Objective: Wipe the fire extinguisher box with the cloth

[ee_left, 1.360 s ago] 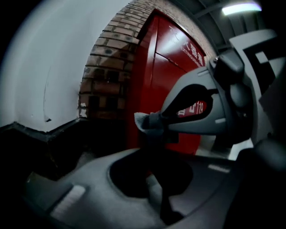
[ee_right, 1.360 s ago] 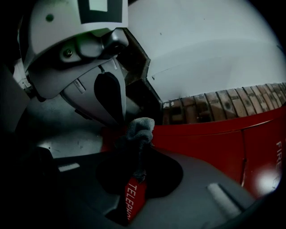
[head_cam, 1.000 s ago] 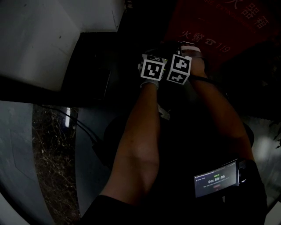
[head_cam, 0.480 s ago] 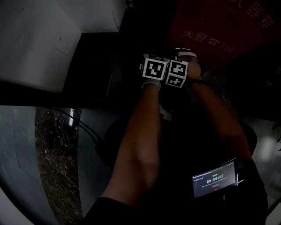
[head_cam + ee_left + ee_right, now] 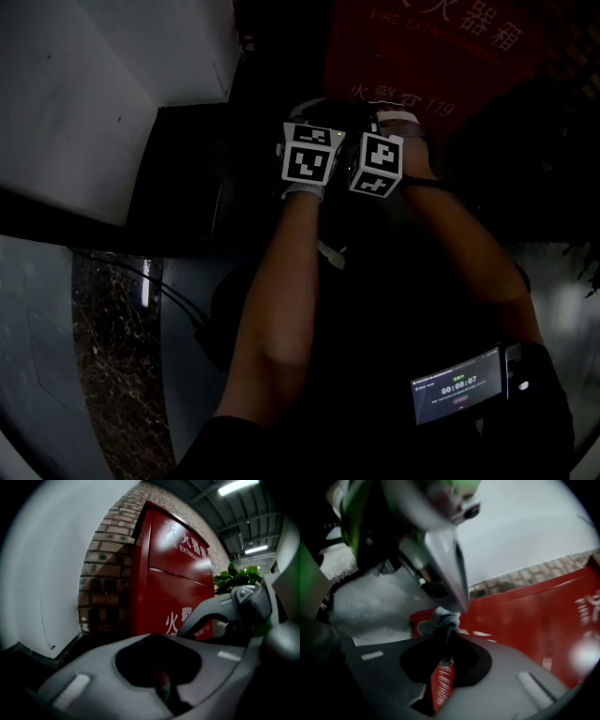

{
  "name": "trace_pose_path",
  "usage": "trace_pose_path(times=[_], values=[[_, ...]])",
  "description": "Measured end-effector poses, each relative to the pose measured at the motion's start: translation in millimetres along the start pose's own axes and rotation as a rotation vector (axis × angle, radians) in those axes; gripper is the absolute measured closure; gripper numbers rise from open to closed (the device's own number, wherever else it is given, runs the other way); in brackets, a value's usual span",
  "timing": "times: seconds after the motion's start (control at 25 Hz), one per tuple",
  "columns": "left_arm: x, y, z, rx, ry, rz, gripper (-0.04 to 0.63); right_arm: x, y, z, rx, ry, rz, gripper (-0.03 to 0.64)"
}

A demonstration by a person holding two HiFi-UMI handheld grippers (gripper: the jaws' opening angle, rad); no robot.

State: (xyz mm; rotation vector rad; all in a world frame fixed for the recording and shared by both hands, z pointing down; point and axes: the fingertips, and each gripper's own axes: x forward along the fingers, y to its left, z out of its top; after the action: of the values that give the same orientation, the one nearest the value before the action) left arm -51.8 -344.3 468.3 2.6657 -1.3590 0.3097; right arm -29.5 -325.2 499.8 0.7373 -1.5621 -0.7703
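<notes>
Squarely between the right gripper's point(image 5: 445, 637) fingers, the grey cloth point(image 5: 442, 619).

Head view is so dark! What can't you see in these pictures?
- Cloth: head view, lost in the dark behind the marker cubes; right gripper view shows only a bunched tip.
- Fire extinguisher box: head view, top cut off by the edge; left gripper view, bottom hidden by the fingers.
- Small screen: head view, print too small.

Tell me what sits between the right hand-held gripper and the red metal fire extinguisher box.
The right gripper view shows a bunched grey cloth, clamped in the right hand-held gripper.
</notes>
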Motion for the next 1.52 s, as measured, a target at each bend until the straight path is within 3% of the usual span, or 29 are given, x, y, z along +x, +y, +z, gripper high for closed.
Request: trace_pose_path(times=[0.36,0.64,0.92,1.2,1.52], values=[[-53.4,-39.3,155.0,0.054,-0.293,-0.006,0.596,-110.8,-134.6,-11.6,0.012,-0.016,-0.260,0.580],[-80.9,-59.8,232.4,0.108,-0.409,-0.028,0.595,-172.5,-231.4,-12.6,-0.042,0.000,-0.452,0.580],[-96.5,-59.9,247.1,0.113,-0.445,-0.010,0.596,-207.4,-290.1,-1.3,-0.089,-0.003,-0.582,0.580],[-80.2,-40.1,215.0,0.099,-0.387,0.018,0.595,-195.0,-289.7,2.1,-0.106,0.005,-0.578,0.580],[-68.0,-20.5,182.8,0.077,-0.340,0.033,0.595,-160.3,-243.6,3.1,-0.118,0.004,-0.465,0.580]])
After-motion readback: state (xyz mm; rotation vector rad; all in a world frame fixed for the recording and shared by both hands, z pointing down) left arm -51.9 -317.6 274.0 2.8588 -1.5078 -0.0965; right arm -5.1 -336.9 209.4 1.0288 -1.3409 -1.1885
